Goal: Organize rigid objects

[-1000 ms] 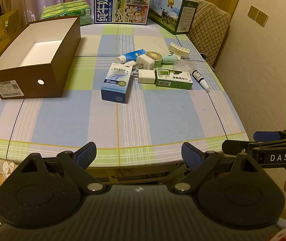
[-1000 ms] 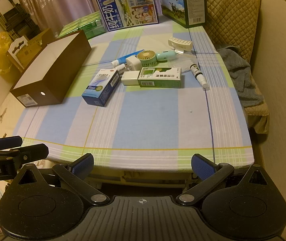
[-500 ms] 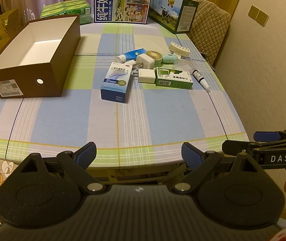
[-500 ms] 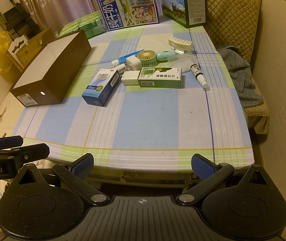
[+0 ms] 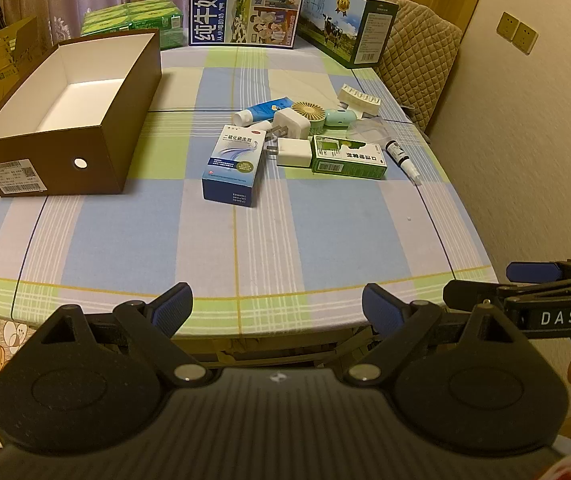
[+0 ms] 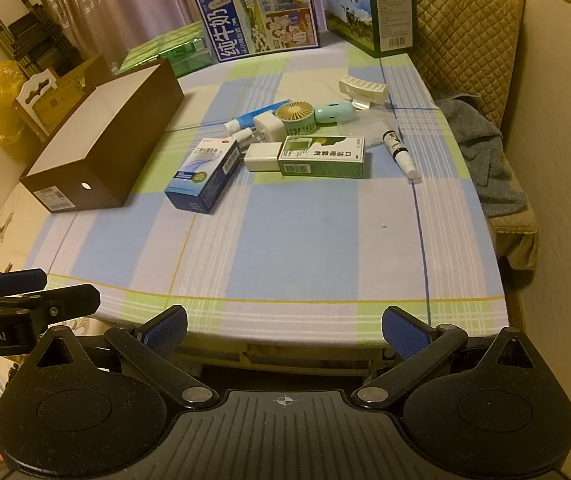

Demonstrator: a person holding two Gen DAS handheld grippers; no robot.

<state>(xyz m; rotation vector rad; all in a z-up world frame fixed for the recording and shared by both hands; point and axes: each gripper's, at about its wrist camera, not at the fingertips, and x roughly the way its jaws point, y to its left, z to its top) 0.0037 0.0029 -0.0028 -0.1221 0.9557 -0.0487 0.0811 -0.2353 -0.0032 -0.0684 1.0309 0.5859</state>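
Rigid objects sit clustered toward the far right part of the table [image 5: 125,248], none boxed yet; brown box [image 5: 69,120] stands open and empty near the left edge. Left gripper [image 5: 277,308] and right gripper [image 6: 283,326] both hang off the near edge, jaws spread wide, holding nothing. Blue carton [image 5: 233,168] is the closest item to the brown box and lies apart from the rest, so probably the cleanest first pick; left gripper has the shorter path. Approach from above, jaws across the carton's narrow sides, not its length. White charger [image 5: 293,152] touches the green carton [image 5: 347,158]; separate before gripping or both will drag. Small bottle [image 6: 401,154] near the right edge could roll; leave it for last.
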